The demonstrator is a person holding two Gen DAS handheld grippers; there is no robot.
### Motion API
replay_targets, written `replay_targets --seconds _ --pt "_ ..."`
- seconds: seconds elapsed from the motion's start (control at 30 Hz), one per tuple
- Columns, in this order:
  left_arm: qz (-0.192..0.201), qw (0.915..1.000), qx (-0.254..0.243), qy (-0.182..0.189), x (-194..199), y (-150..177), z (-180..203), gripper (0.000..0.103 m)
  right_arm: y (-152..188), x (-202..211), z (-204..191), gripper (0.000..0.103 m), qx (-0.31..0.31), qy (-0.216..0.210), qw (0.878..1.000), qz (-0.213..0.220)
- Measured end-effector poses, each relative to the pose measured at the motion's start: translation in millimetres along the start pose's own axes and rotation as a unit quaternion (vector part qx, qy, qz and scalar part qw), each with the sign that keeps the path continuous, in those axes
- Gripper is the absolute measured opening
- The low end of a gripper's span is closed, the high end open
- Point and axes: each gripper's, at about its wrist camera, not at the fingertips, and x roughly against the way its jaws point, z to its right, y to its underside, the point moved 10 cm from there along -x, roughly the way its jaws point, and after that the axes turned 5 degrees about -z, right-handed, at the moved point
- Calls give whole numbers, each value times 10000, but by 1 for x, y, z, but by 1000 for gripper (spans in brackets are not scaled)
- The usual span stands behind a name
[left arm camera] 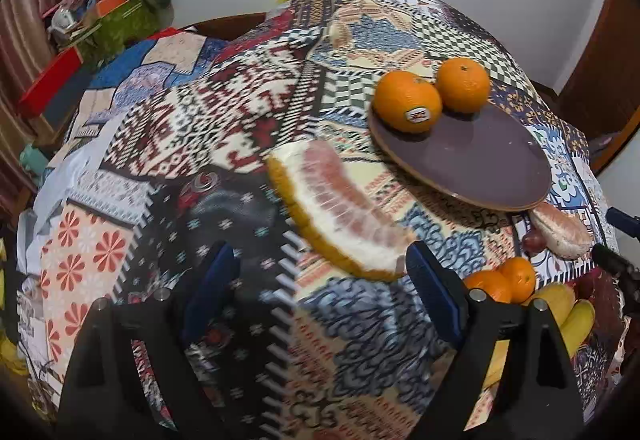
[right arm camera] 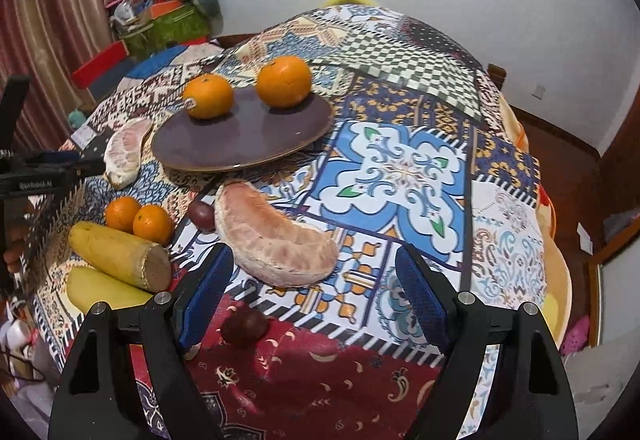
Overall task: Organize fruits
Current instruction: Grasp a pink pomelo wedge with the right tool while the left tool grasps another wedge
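A rind-on pomelo wedge (left arm camera: 340, 207) lies on the patchwork cloth just ahead of my left gripper (left arm camera: 316, 268), which is open; the wedge's near end sits by the right finger (left arm camera: 432, 288). Beyond it a purple plate (left arm camera: 492, 163) carries two oranges (left arm camera: 408, 101) (left arm camera: 462, 83). My right gripper (right arm camera: 314, 260) is open too, and a peeled pomelo segment (right arm camera: 276, 240) lies on the cloth between its fingertips, untouched. The right wrist view shows the same plate (right arm camera: 240, 143) with both oranges (right arm camera: 208, 95) (right arm camera: 284, 79), and the rind-on wedge (right arm camera: 128, 151) to its left.
Two small oranges (right arm camera: 138, 217), two yellow bananas (right arm camera: 116, 256) and two dark red fruits (right arm camera: 202, 215) (right arm camera: 244, 326) lie near the table's front left. The left tool (right arm camera: 48, 167) reaches in from the left. A cluttered shelf (right arm camera: 168, 11) stands behind the table.
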Motion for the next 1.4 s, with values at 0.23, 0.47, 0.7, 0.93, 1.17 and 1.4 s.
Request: replay_targets --seconds 0.23,0.47,0.7,0.93,1.17,1.4 --pt "-297 9995 117 2 -29 -9 10 89 1 -16 -11 81 188 -73 9997 -162" --pt "-239 9994 -100 -215 -40 -14 14 90 -1 -31 -14 81 348 -197 9986 -336" --pt "-152 9997 -146 -97 -31 -5 6 76 -6 -42 -22 81 613 -276 9967 -444" --pt "-135 9999 -67 15 -16 11 -9 48 -9 -41 -20 65 658 -455 9956 -496" --pt "-165 9998 -35 144 0 26 -16 43 -3 -31 2 64 306 -360 9978 -465" --pt "-172 9993 -317 87 17 51 -14 43 11 -17 30 64 -98 -94 9990 -417"
